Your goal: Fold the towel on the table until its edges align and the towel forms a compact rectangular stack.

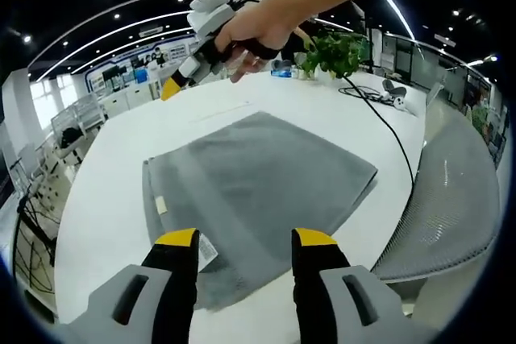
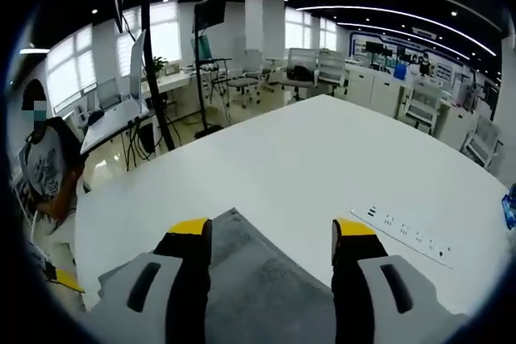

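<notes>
1. Where the left gripper view begins, the left claw [image 1: 245,239] rises from the bottom with its two yellow-tipped jaws spread wide and nothing between them, its tips over the near edge of the towel [image 1: 258,191].
2. That grey towel lies flat on the white tabletop [image 1: 113,199] as a folded rectangle turned cornerwise, with a small white label [image 1: 206,250] showing at its near edge beside the left jaw.
3. Just beyond the towel's right corner, a grey mesh chair [image 1: 451,207] stands against the tabletop's edge, and a black cable [image 1: 387,126] runs across the tabletop.
4. Farther off, a hand [image 1: 254,34] holds the right claw [image 1: 171,86] in the air above the far side of the tabletop; whether its jaws are apart cannot be told from there.
5. At the far edge stands a green potted plant [image 1: 334,52].
6. From the right gripper view, the right claw [image 2: 272,231] stands wide and empty over a corner of the towel [image 2: 258,279].
7. A white power strip [image 2: 403,227] lies on the tabletop [image 2: 306,159] to the right, apart from the towel.
</notes>
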Motion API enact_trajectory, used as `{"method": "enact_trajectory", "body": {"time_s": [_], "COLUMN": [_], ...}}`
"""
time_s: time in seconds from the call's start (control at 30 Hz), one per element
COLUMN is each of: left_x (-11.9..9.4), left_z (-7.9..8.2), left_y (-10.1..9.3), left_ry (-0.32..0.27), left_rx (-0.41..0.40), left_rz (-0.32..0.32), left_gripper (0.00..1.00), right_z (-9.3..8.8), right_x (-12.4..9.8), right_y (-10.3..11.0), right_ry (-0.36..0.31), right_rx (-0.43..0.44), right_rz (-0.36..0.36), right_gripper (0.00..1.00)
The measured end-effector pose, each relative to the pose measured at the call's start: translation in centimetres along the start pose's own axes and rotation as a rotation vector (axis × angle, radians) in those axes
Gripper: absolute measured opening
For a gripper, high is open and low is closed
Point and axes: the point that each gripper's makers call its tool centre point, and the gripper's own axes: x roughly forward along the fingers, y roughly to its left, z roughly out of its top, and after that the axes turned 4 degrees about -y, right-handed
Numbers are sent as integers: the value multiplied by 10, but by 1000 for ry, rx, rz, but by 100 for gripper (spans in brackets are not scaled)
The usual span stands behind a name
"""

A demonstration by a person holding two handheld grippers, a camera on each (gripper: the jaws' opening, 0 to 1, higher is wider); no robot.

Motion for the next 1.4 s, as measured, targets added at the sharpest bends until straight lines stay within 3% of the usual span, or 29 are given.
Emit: {"method": "enact_trajectory", "body": {"time_s": [0.57,0.87,1.4], "left_x": [11,19,34], "left_z": [38,52,70], "left_y": [-23,-40,-81], "left_ry": [-76,-89,-96], "left_rx": [-5,-57,-84], "left_rz": [-8,-24,-65], "left_gripper": [76,89,95], "right_z": [3,2,-22], "right_x": [-45,-68,-104], "right_y": [-40,-58,-94], "right_ry": [-22,-30,-14], "right_rx": [36,52,81], "right_rz": [-44,-67,-80], "right_gripper": [58,59,52]}}
